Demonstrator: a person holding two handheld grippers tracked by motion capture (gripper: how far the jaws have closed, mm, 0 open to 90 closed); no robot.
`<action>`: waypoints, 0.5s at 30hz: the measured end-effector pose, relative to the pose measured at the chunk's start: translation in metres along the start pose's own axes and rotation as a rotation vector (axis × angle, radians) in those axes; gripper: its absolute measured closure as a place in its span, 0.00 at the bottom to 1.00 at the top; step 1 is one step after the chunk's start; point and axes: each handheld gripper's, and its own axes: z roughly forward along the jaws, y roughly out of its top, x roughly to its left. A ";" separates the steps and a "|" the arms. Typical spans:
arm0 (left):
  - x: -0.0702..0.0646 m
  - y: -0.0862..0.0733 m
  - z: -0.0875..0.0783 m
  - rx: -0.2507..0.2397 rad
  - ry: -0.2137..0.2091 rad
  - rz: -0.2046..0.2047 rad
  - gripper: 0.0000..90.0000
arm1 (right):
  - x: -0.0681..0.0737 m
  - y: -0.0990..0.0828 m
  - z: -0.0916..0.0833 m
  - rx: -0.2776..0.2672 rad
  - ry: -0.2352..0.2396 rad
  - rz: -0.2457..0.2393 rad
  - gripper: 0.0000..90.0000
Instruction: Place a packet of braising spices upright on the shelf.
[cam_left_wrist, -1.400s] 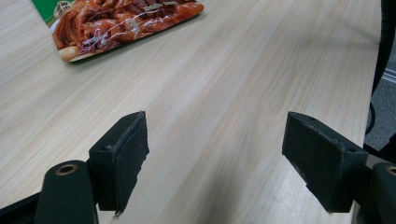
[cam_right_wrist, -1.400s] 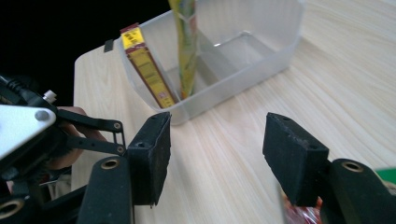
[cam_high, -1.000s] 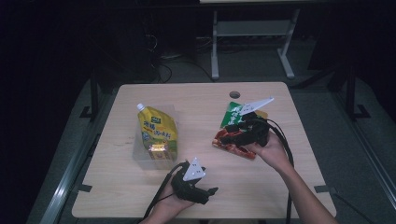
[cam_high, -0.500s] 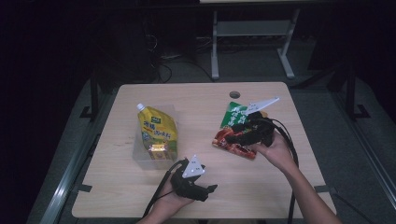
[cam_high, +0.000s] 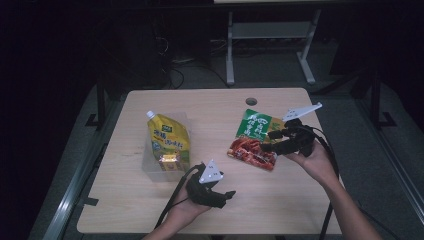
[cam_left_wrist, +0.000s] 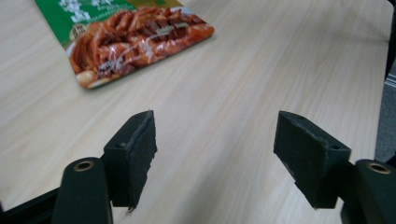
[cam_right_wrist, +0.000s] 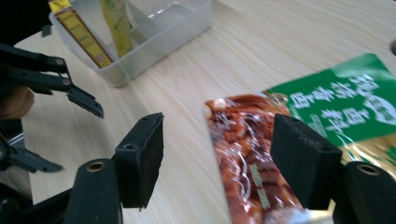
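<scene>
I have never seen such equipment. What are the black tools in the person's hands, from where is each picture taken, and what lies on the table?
A person sits at a wooden table and holds one hand-held gripper in each hand: a black tool with two padded jaws and a trailing cable.

The high view looks down from above the person. There you see the left hand-held gripper and the right hand-held gripper. Each of the other two pictures comes from a small camera riding on one gripper, looking along its own jaws.

On the table lie a green and red food packet and a clear plastic box with a yellow spout pouch in it.

Nothing is held. Both pairs of jaws stand open; the right ones are beside the packet's edge, the left ones over bare table.
</scene>
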 end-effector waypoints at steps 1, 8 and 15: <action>0.001 0.002 0.001 0.001 0.001 0.003 0.34 | -0.002 -0.002 -0.002 0.003 -0.007 0.010 0.38; 0.006 0.014 0.010 -0.013 0.000 0.003 0.39 | -0.013 -0.010 -0.011 0.019 -0.052 0.045 0.36; 0.015 0.027 0.024 -0.025 0.004 -0.010 0.46 | -0.025 -0.016 -0.013 0.017 -0.082 0.094 0.35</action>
